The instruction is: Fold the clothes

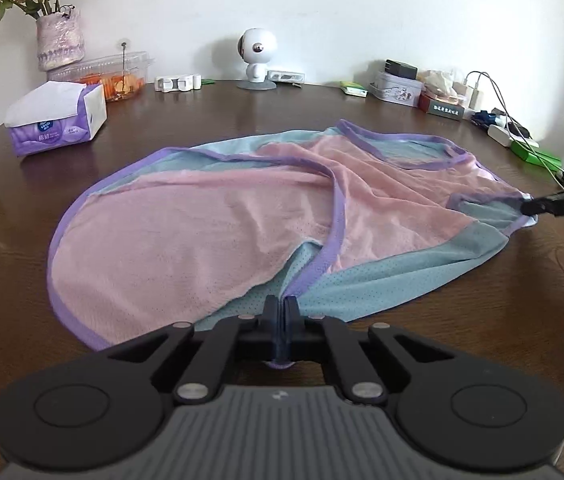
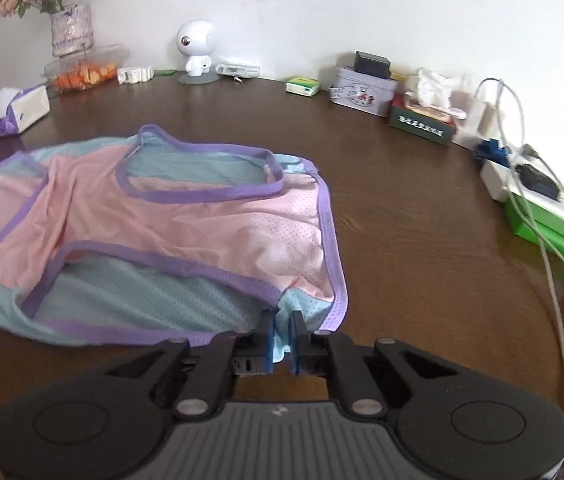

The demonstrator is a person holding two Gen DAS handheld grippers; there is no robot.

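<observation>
2 grippers, left gripper (image 1: 281, 307) and right gripper (image 2: 282, 330), each have jaws clamped on the near edge of a pink-and-blue mesh vest (image 1: 218, 216) spread on the table (image 1: 421, 128); thin slippery fabric may slip free when lifted.

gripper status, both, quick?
Left gripper: shut on the near edge of the vest.
Right gripper: shut on a blue corner of the vest.
</observation>
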